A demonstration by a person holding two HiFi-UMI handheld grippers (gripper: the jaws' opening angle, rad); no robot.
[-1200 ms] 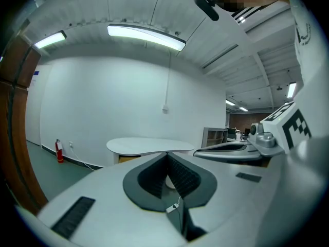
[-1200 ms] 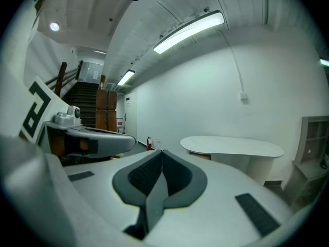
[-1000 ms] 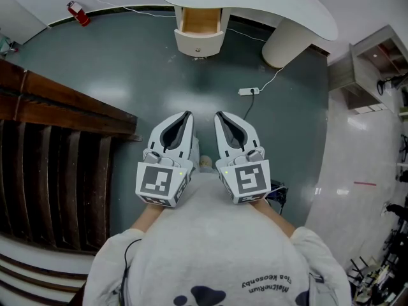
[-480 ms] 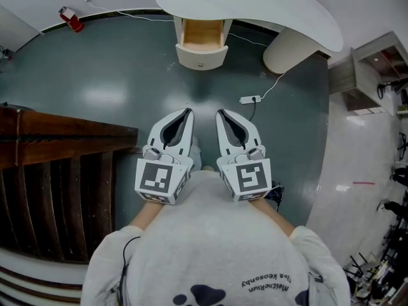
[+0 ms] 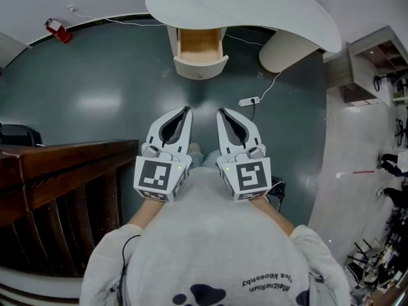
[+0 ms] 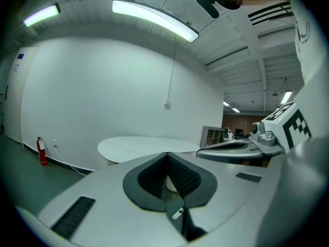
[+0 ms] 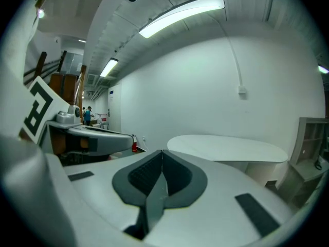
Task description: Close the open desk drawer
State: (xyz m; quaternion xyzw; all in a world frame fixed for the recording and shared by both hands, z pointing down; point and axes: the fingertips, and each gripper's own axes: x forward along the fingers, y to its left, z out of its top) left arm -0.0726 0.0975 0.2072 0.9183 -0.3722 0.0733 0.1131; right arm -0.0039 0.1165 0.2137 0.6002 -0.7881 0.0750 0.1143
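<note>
The white desk [image 5: 242, 11] stands ahead at the top of the head view. Its drawer [image 5: 199, 46] is pulled out, showing a bare wooden inside behind a rounded cream front. My left gripper [image 5: 187, 110] and right gripper [image 5: 221, 112] are side by side over the dark floor, well short of the drawer and pointing at it. Both are shut with nothing between the jaws. In the left gripper view the left gripper [image 6: 167, 154] has the desk top [image 6: 144, 145] beyond its tips. The right gripper view shows the right gripper [image 7: 162, 152] and the desk top [image 7: 231, 145].
A dark wooden railing [image 5: 64, 164] fills the lower left. On the floor between me and the desk lies a power strip [image 5: 248, 101] with a cable. A thick round desk leg [image 5: 284, 50] stands right of the drawer, a shelf unit [image 5: 370, 62] further right, a red extinguisher [image 5: 57, 30] far left.
The desk and drawer have come closer and sit lower in the head view, and the railing has slid toward the bottom left. Both grippers keep their side-by-side pose, shut.
</note>
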